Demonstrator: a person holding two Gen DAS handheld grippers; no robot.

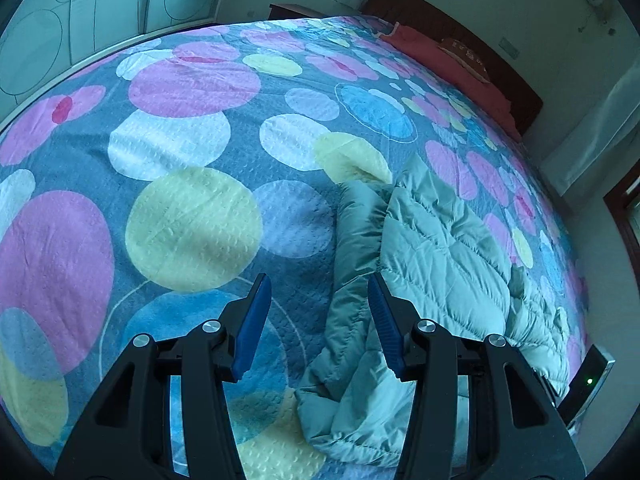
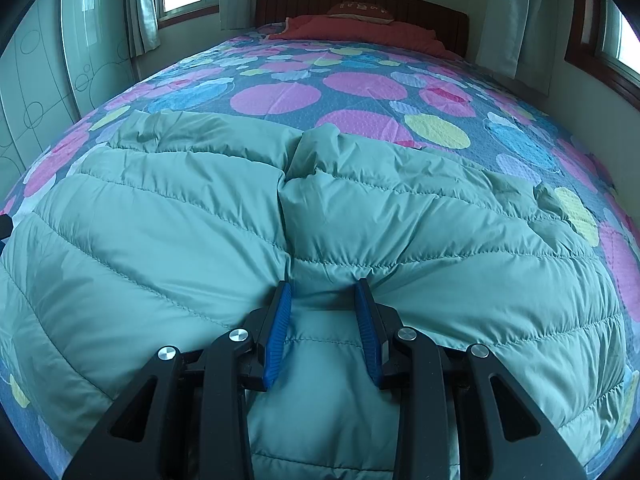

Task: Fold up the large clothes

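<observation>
Green puffer jacket (image 2: 168, 220) lies spread on the bed (image 2: 360, 92), near its foot edge. R gripper (image 2: 323, 294) clamps a bunched fold of the jacket btwn its blue pads. L gripper (image 1: 320, 292) hangs released above the jacket's side, nothing btwn its pads, jaws apart.

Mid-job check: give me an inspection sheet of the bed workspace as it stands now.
Surface: bed cover with coloured circles, lying mostly flat.
Job's things: green quilted jacket spread on the bed, front seam up the middle, left edge rumpled.
Clutter: red bedding and a patterned cushion at the headboard.
Grippers: right tool pinching a fold of the jacket; left tool open, holding nothing, above the jacket's edge.
Cables: nothing seen.
Surroundings: wooden headboard, curtained windows, wardrobe doors, a device with a green light.
</observation>
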